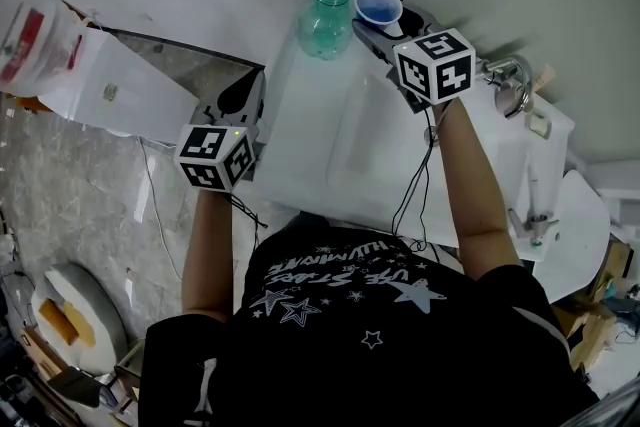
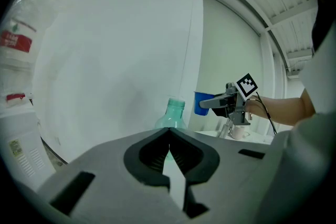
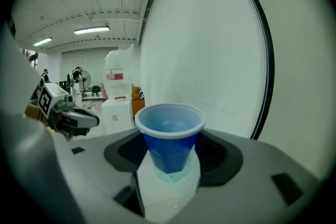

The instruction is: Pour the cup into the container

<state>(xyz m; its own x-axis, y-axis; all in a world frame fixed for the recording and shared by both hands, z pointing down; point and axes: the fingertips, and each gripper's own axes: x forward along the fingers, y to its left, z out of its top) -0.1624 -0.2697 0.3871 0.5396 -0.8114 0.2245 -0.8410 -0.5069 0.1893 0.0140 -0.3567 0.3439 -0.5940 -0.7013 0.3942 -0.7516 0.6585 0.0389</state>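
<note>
A blue cup [image 1: 379,7] with a white rim is held upright, with my right gripper [image 1: 378,23] shut on it. It hangs just right of the mouth of a teal glass bottle [image 1: 326,15] that stands at the far edge of the white table [image 1: 330,150]. In the right gripper view the cup [image 3: 170,136] sits between the jaws of my right gripper [image 3: 169,157], its inside pale blue. My left gripper [image 1: 245,97] hovers at the table's left edge, shut and empty. In the left gripper view, beyond my left gripper [image 2: 169,136], the bottle [image 2: 172,115] and the cup [image 2: 202,103] show.
A white box [image 1: 110,80] and a clear bag with a red label [image 1: 30,40] stand left of the table. A metal tap fitting [image 1: 510,80] is at the right. A wall rises close behind the bottle.
</note>
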